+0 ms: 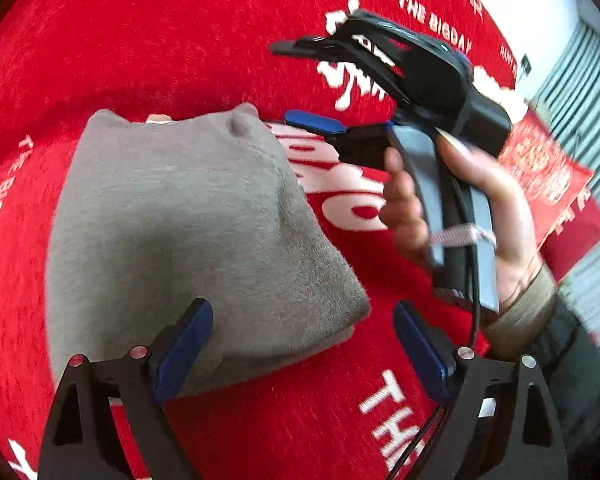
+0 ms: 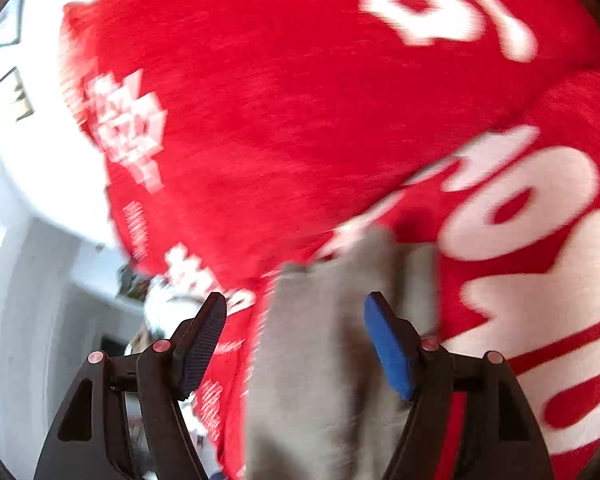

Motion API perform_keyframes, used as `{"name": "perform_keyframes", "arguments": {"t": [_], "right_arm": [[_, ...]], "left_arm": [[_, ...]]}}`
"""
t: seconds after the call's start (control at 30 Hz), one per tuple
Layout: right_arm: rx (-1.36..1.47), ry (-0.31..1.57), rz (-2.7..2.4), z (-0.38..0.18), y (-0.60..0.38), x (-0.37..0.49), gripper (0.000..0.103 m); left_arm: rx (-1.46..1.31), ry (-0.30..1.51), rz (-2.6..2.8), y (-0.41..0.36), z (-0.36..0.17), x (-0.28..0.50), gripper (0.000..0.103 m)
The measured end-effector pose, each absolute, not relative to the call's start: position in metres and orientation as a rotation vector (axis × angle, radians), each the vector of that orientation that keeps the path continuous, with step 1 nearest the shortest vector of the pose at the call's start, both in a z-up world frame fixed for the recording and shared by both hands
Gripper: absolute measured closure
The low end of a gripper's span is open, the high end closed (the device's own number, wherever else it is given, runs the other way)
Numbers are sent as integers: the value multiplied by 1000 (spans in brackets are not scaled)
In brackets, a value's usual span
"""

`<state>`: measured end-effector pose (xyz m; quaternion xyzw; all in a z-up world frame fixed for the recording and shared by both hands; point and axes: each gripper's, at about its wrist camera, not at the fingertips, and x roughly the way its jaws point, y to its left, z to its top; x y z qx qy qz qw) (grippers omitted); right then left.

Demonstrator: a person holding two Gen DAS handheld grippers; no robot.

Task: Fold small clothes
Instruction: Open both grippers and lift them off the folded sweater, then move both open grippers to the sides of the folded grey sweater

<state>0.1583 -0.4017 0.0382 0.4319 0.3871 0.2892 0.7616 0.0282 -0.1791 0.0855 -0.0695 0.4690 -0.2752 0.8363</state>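
Grey garment [image 2: 332, 360] between parted jaws

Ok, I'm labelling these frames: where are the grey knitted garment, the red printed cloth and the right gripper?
grey knitted garment [image 1: 172, 216]: left wrist view, middle of its top.
red printed cloth [image 1: 172, 40]: left wrist view, bare patch.
right gripper [image 1: 300, 84]: left wrist view, between its fingertips.

Small grey knit garment [image 1: 188, 236], folded, lying flat on red printed cloth [image 1: 204, 40]

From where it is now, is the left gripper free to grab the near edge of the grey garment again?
Probably yes. The left gripper is open, with the grey garment lying on the red cloth right in front of it. The right gripper hangs beyond the garment's far end, clear of that edge.
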Motion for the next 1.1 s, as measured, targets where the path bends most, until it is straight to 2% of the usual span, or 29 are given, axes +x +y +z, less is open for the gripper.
{"name": "perform_keyframes", "arguments": {"t": [0.13, 0.27, 0.37, 0.47, 0.57, 0.67, 0.87, 0.9, 1.0, 1.07, 1.1], "right_arm": [[969, 875, 796, 40, -374, 162, 21], [934, 966, 631, 9, -368, 177, 21], [910, 979, 536, -5, -380, 176, 29], [913, 928, 547, 12, -385, 160, 28], [868, 878, 644, 42, -376, 132, 22], [868, 854, 780, 55, -360, 94, 21], [883, 981, 681, 4, -354, 50, 21], [908, 969, 670, -6, -361, 43, 26], [951, 894, 647, -8, -376, 18, 25], [960, 887, 598, 0, -377, 11, 22], [937, 880, 568, 7, -377, 5, 16]], "left_arm": [[-160, 931, -452, -153, 94, 38, 11], [-155, 978, -294, -132, 71, 60, 11], [-129, 999, -298, -130, 61, 61, 11], [-111, 977, -346, -130, 74, 54, 11], [-173, 942, -352, -112, 83, 50, 11], [-187, 971, -336, -102, 77, 52, 11], [-198, 1047, -302, -79, 39, 32, 11], [-186, 1013, -321, -77, 38, 24, 11], [-157, 1016, -328, -71, 39, 13, 11], [-184, 1016, -325, -64, 40, 13, 11], [-200, 1007, -327, -61, 42, 11, 11]]}}
